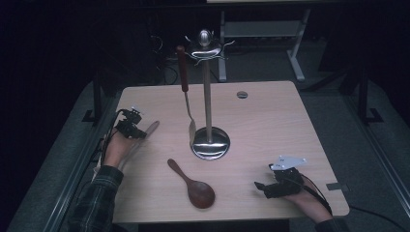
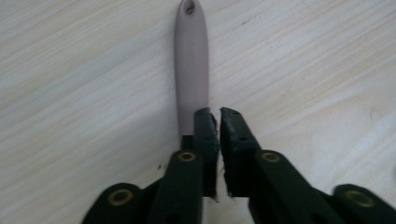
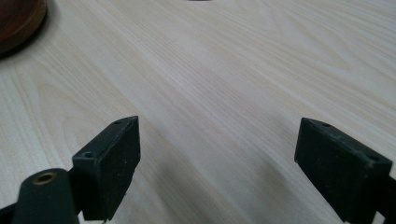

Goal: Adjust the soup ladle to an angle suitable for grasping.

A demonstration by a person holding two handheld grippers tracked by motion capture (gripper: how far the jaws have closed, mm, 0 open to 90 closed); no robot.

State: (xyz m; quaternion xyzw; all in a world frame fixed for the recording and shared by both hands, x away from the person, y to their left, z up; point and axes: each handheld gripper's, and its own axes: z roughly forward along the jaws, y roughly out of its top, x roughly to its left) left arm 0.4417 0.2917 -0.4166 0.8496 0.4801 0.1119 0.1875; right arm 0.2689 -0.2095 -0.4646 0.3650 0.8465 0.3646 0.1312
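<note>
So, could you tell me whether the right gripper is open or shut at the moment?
Open. The right gripper has its two black jaws standing far apart over the bare wooden table, with nothing between them.

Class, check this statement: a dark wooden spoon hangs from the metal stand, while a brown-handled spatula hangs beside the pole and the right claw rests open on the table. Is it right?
One detail is wrong. The high view shows the dark wooden spoon lying flat on the table in front of the metal stand, not hanging from it. The brown-handled spatula does hang beside the pole, and the right claw rests open.
</note>
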